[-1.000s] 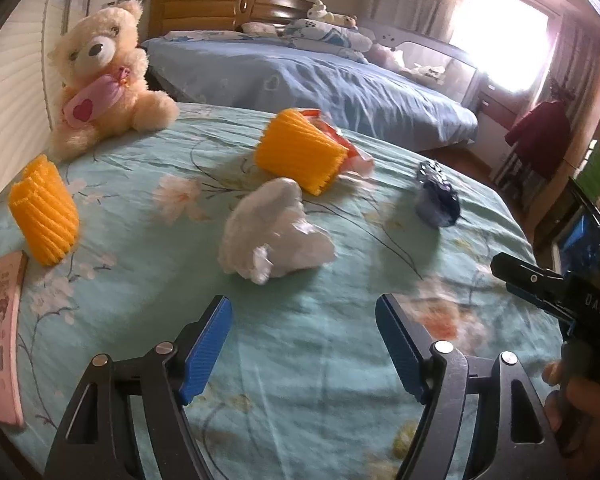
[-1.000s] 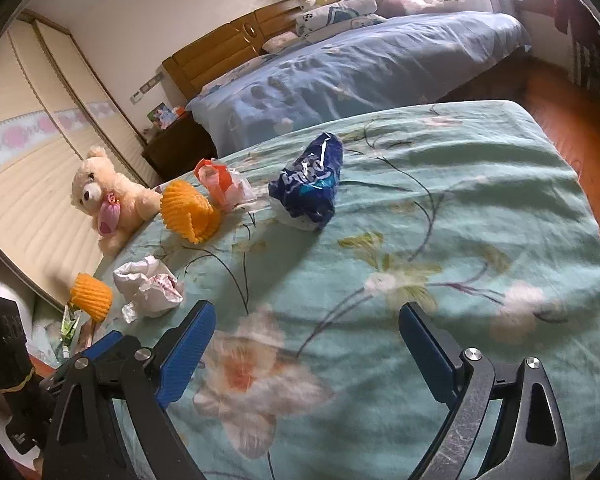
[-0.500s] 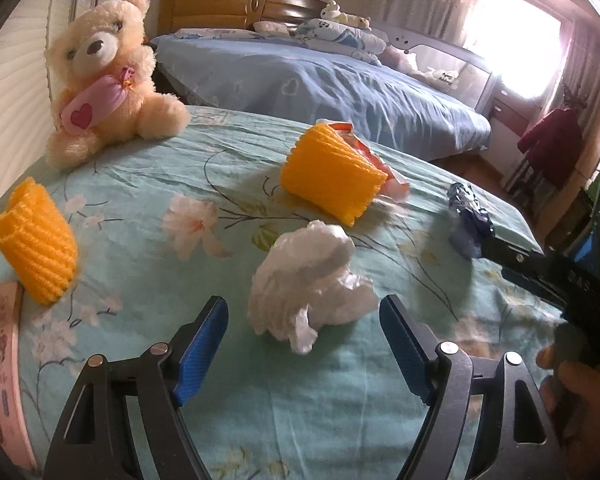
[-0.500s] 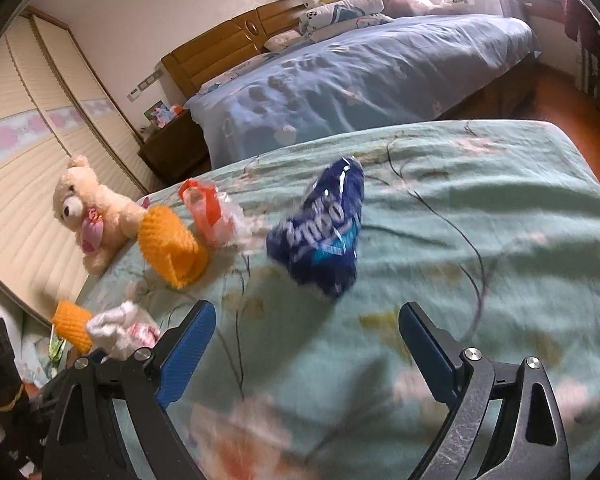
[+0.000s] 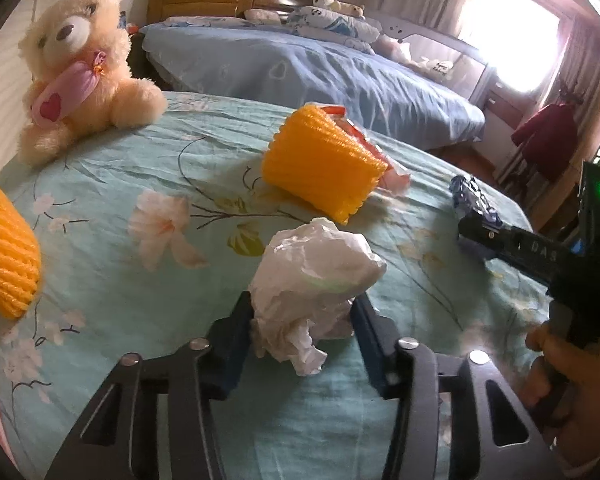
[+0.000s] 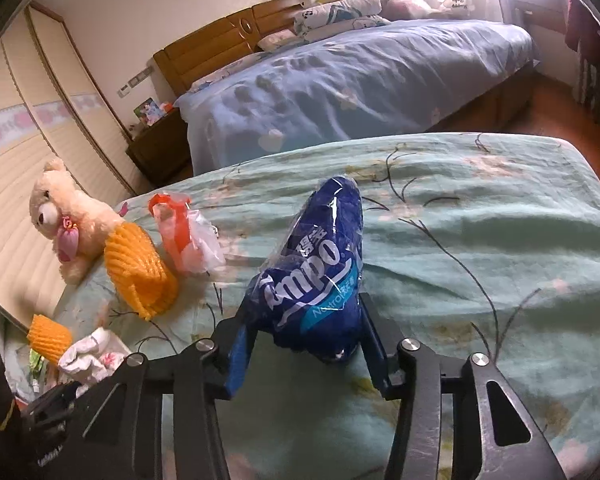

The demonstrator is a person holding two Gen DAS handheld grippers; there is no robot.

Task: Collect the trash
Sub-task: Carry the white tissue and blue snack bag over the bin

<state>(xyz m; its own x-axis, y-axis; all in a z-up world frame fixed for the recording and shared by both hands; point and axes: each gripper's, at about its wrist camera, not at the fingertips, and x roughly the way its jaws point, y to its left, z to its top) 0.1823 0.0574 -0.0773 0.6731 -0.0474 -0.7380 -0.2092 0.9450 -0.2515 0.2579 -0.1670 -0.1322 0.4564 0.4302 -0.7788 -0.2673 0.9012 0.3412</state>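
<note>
My left gripper (image 5: 302, 334) is shut on a crumpled white plastic bag (image 5: 314, 276) lying on the teal flowered bedspread (image 5: 120, 184). My right gripper (image 6: 302, 340) is shut on a blue Tempo tissue wrapper (image 6: 316, 268), whose far end points away from me. An orange foam fruit net (image 5: 320, 160) lies beyond the white bag, with a red and clear plastic bag (image 6: 188, 236) behind it. A second orange foam net (image 5: 4, 252) lies at the left edge. The right gripper also shows at the right of the left wrist view (image 5: 500, 236).
A cream teddy bear (image 5: 76, 80) sits at the far left of the bedspread. A second bed with a blue cover (image 6: 360, 80) stands beyond a narrow gap. A dark nightstand (image 6: 160, 144) stands by the wall. The bedspread's right edge drops to a wooden floor (image 6: 556, 96).
Both grippers moved forward and closed: the left onto the white bag, the right onto the blue wrapper. Half a second ago both were open.
</note>
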